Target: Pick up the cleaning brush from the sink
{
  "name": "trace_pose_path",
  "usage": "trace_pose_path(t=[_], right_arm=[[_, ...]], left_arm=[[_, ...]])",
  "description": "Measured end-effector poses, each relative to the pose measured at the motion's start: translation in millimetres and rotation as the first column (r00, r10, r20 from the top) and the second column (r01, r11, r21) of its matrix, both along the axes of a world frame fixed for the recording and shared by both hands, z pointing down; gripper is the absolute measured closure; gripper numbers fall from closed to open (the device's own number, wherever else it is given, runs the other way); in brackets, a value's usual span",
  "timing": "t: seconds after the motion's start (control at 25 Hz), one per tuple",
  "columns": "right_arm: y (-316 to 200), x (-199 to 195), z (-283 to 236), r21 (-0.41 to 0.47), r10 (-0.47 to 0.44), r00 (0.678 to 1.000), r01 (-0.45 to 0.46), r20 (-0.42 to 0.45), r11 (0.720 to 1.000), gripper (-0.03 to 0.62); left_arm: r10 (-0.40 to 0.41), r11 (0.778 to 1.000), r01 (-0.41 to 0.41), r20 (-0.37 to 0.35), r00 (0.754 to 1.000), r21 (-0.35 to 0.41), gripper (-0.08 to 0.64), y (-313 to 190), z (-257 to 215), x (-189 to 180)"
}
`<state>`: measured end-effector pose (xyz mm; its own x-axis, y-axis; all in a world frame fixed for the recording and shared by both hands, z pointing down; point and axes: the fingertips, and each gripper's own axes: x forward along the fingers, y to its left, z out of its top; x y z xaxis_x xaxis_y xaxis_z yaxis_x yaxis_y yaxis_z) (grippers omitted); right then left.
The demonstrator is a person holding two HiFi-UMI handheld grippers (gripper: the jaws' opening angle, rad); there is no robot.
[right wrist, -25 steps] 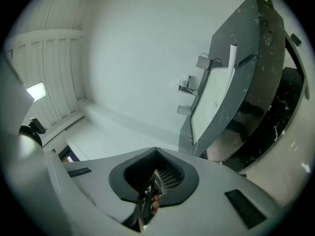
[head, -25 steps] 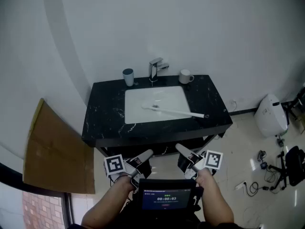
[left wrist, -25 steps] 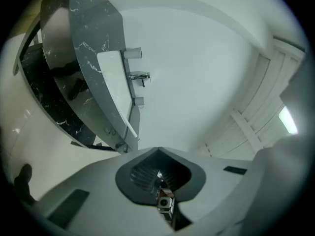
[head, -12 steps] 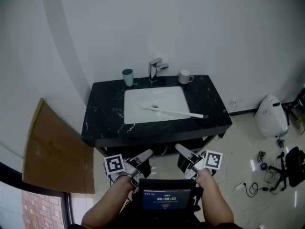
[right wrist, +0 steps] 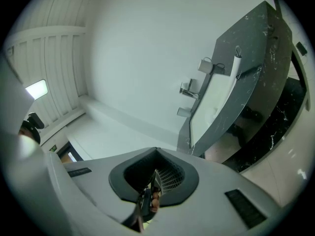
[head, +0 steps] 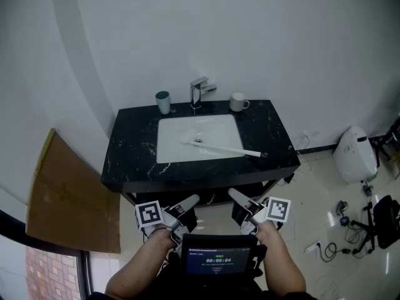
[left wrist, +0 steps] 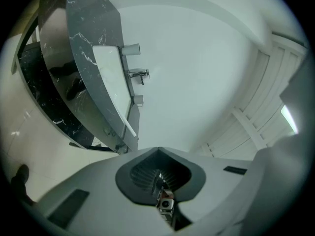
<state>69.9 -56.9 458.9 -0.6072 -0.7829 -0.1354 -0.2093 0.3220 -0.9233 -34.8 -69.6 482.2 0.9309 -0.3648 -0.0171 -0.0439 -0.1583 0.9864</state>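
A white cleaning brush (head: 219,147) lies across the white sink (head: 175,144), its head near the drain and its handle reaching right onto the black marble counter (head: 134,150). Both grippers are held low in front of the vanity, well short of it. My left gripper (head: 192,199) is shut and holds nothing; so is my right gripper (head: 231,193). The left gripper view shows the jaws (left wrist: 157,149) closed, with the brush handle (left wrist: 129,127) far ahead at the counter edge. In the right gripper view the shut jaws (right wrist: 156,149) point level toward the sink (right wrist: 214,100) and brush handle (right wrist: 236,65).
A chrome faucet (head: 199,92) stands behind the basin, with a blue-grey cup (head: 163,102) to its left and a white mug (head: 237,101) to its right. Cardboard (head: 69,199) leans at the left wall. A white appliance (head: 353,155) and cables (head: 350,217) lie on the floor at right.
The vanity has shifted slightly left and up in the head view as I draw nearer. Both grippers stay shut in the same spot in the picture. The brush has not moved.
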Motion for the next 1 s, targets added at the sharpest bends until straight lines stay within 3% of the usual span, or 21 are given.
trace_pose_path(t=[0.28, 0.44, 0.56, 0.76, 0.88, 1.0], right_arm=[[1.3, 38.8, 0.3, 0.003, -0.043, 0.999, 0.043, -0.024, 0.999, 0.591], [-14.0, 54.8, -6.7, 0.026, -0.091, 0.984, 0.096, -0.156, 0.995, 0.591], [-39.5, 57.0, -19.9, 0.058, -0.122, 0.953, 0.144, -0.277, 0.988, 0.591], [-110.4, 64.2, -31.1, 0.065, -0.101, 0.847, 0.158, -0.522, 0.985, 0.591], [-161.5, 64.4, -33.7, 0.059, -0.104, 0.743, 0.189, -0.661, 0.980, 0.591], [-213.6, 62.6, -17.0, -0.016, -0.161, 0.613, 0.236, -0.774, 0.972, 0.574]], left_arm=[[-0.034, 0.999, 0.034, 0.024, 0.999, 0.024, 0.548, 9.6, 0.5, 43.8], [-0.104, 0.993, 0.099, 0.072, 0.992, 0.066, 0.549, -11.8, -2.4, 56.8], [-0.157, 0.977, 0.137, 0.122, 0.980, 0.161, 0.548, -43.2, -18.3, 51.6], [-0.281, 0.942, 0.225, 0.214, 0.936, 0.249, 0.548, -108.5, -26.3, 36.0], [-0.342, 0.925, 0.259, 0.312, 0.886, 0.279, 0.548, -150.6, -16.0, 24.8], [-0.373, 0.920, 0.273, 0.422, 0.826, 0.279, 0.548, -187.4, 0.3, 19.6]])
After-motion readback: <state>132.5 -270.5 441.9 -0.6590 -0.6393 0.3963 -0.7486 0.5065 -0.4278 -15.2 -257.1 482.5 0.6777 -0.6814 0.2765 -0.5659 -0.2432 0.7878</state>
